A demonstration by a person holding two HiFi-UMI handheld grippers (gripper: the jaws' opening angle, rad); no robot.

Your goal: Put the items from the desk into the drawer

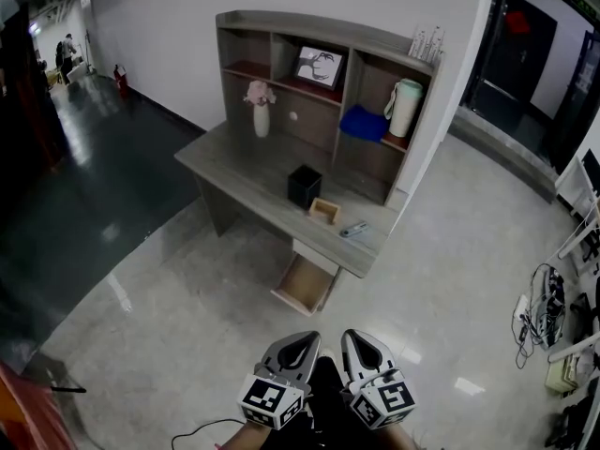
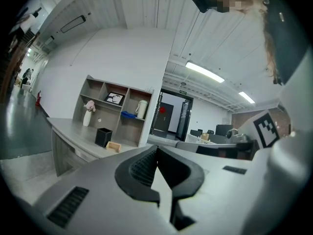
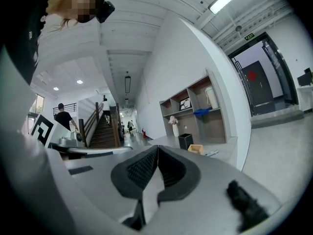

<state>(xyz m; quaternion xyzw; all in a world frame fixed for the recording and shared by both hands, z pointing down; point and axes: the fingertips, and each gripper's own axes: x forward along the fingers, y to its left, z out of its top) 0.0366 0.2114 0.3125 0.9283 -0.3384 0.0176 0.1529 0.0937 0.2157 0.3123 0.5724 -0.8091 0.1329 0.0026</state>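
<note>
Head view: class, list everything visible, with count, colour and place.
grey wooden desk with shelves: one, grey, picture centre
open drawer: one, pale wood, under desk front
black square box: one, black, desktop
small wooden box: one, tan, desktop
slim bluish item: one, bluish, desktop right
white vase of pink flowers: one, white, desktop left
framed picture: one, dark, middle shelf
folded blue cloth: one, blue, right shelf
white jug: one, white, same shelf
left hand-held gripper: one, grey, shut, bottom centre
right hand-held gripper: one, grey, shut, bottom centre
</note>
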